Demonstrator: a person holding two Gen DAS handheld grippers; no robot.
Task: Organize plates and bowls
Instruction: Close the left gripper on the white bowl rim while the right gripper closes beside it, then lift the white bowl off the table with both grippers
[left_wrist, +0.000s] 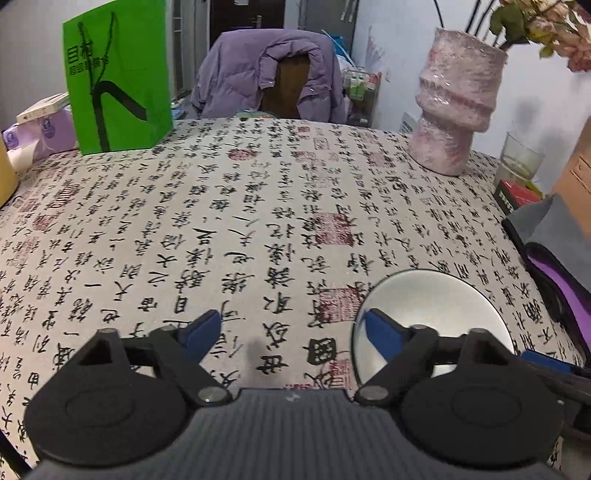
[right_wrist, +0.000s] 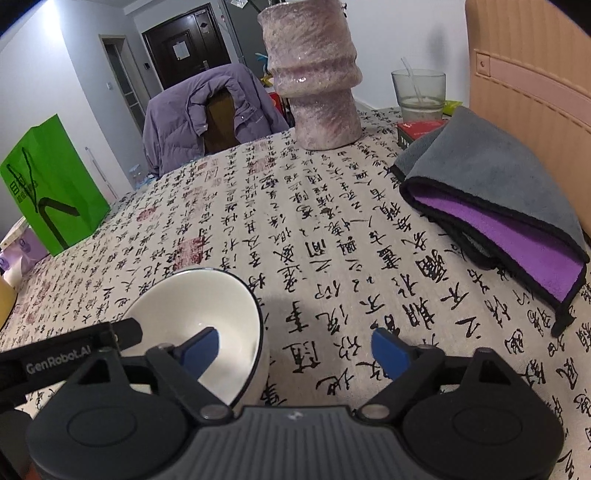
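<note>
Both tongs stand wide apart with nothing pressed between the pads. Left gripper (left_wrist: 291, 332): jaws spread, bare cloth between them; its right blue pad (left_wrist: 380, 338) overlaps the near-left rim of the white bowl (left_wrist: 436, 306) in the left wrist view, whether touching or just above it I cannot tell. Right gripper (right_wrist: 295, 345): also spread; its left blue pad (right_wrist: 201, 349) sits inside the bowl (right_wrist: 199, 314), over the white inner wall, while the right pad is outside, over the tablecloth (right_wrist: 332, 229), so the bowl's right-hand wall and dark-edged rim lie between these jaws. The bowl stands upright on the tabletop toward the near edge, between the two grippers, well apart from the pink vase (right_wrist: 314, 74) near the far edge and the folded grey-and-purple towel (right_wrist: 498, 206) at the right edge. No plate is visible in either view. Judgement: the step in hand is taking the bowl by its rim. To do it well, keep one pad inside and one outside, seat them low enough on the wall that the glazed surface does not slip, close squarely, and let only one gripper commit, since the two crowd the same rim. Lift straight up; the cloth could drag.
</note>
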